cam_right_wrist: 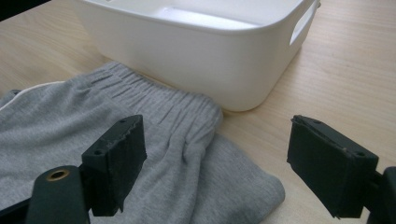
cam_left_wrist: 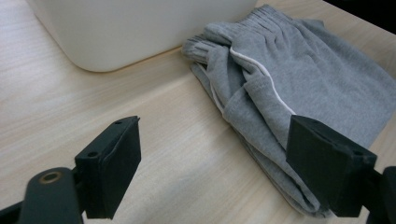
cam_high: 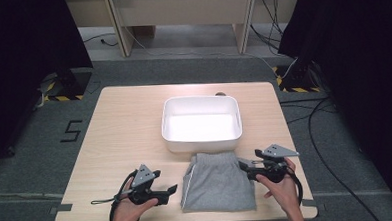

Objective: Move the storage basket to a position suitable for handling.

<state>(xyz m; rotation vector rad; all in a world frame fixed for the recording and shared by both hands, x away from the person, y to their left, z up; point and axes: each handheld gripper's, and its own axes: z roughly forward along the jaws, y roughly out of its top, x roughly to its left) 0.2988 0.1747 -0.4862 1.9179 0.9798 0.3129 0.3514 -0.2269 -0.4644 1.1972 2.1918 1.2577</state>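
High view: folded grey sweat shorts [cam_high: 218, 182] are seen lying on the wooden surface [cam_high: 124, 128], just in front of a white plastic tub [cam_high: 201, 124], with the waistband end touching or nearly touching the tub's near wall. The left tongs [cam_high: 171, 189] are held just left of the shorts and the right tongs [cam_high: 247, 169] just right of them, both aimed inward at the cloth. Both pairs are spread wide with nothing between the pads; the shorts are not yet gripped.

The step in hand is judged to be the approach for a two-sided pick-up, probably so that the shorts can be placed in the tub. For the next move, each pair would need to be brought onto its edge of the shorts and closed through all the folded layers, so that the stack is not left to fall open when lifted.

The shorts are of soft, matte jersey, with a gathered elastic waistband and thin white piping along the side seam. The tub is smooth, rounded at its corners, with a cut-out handle, and is seen empty. The surface shows pale wood grain.
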